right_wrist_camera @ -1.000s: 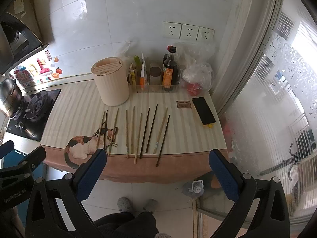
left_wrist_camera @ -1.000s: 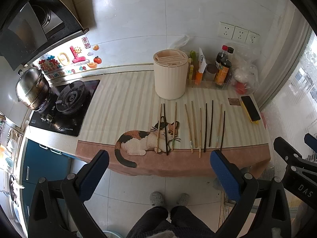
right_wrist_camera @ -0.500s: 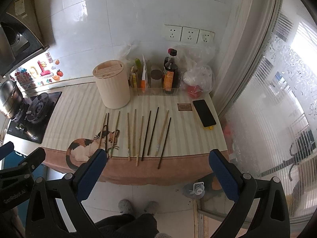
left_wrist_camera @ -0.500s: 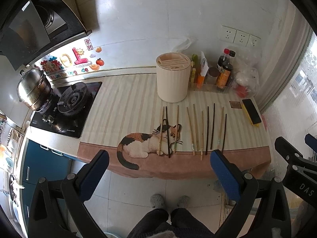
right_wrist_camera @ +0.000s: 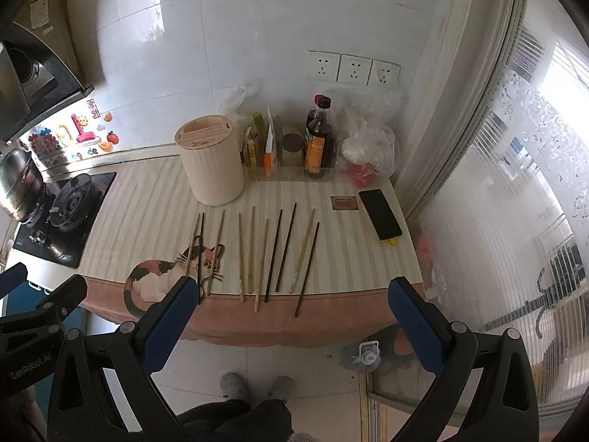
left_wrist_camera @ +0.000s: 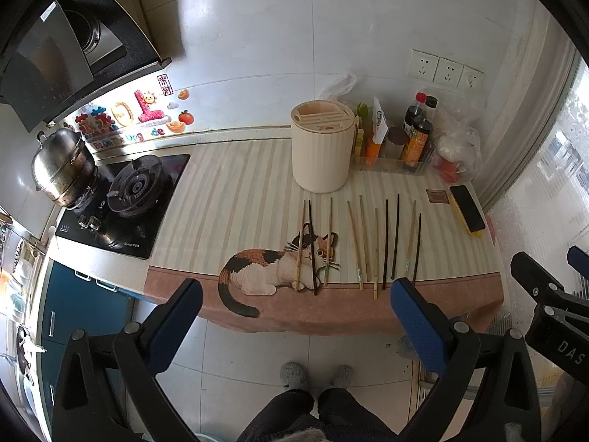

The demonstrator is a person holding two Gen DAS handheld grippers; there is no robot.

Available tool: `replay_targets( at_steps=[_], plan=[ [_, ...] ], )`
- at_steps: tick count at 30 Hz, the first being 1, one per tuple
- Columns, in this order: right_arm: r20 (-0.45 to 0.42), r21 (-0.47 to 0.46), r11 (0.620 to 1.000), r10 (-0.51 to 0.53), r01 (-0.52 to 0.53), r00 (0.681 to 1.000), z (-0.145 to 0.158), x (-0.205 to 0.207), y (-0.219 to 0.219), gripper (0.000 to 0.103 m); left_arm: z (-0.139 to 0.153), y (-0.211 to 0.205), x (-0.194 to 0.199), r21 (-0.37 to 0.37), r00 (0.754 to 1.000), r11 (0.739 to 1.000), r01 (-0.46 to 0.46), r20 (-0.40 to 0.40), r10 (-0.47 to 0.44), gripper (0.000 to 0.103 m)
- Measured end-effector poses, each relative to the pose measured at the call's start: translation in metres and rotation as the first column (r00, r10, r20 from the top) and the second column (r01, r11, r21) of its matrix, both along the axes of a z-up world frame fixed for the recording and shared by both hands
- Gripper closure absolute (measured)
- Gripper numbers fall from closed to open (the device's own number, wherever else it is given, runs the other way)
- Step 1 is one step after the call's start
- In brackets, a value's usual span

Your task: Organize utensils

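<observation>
Lying beyond both spread tongs (left_wrist_camera: 296,307), chopsticks (left_wrist_camera: 375,246).

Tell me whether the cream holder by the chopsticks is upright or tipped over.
Upright. The holder stands on its flat base on the mat, slotted top facing up. The chopsticks lie flat in front of it.

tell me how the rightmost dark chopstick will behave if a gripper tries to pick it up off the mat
The dark chopstick looks thin, stiff and light, so it will probably lift without bending. Lying flat on the mat, it may roll or slip aside. Its near end overhangs the brown border, likely the easiest place to pinch.
</observation>
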State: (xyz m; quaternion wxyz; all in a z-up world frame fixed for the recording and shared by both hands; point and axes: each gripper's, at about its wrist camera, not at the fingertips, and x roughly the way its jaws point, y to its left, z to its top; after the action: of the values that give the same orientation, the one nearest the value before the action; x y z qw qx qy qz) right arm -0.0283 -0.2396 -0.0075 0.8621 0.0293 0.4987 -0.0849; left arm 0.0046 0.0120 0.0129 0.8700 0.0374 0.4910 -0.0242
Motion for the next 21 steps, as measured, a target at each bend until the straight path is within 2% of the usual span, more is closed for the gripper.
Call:
replay_targets(
  at_steps=[21],
  plan=[
    [-0.002,-0.001,1.000,0.008,-0.008,1.000,-0.0004,-0.0002,0.0030,0.000,0.0036,-0.0007,-0.0029,-0.002,1.000,1.000,0.000,0.000,0.000,0.000]
  ],
)
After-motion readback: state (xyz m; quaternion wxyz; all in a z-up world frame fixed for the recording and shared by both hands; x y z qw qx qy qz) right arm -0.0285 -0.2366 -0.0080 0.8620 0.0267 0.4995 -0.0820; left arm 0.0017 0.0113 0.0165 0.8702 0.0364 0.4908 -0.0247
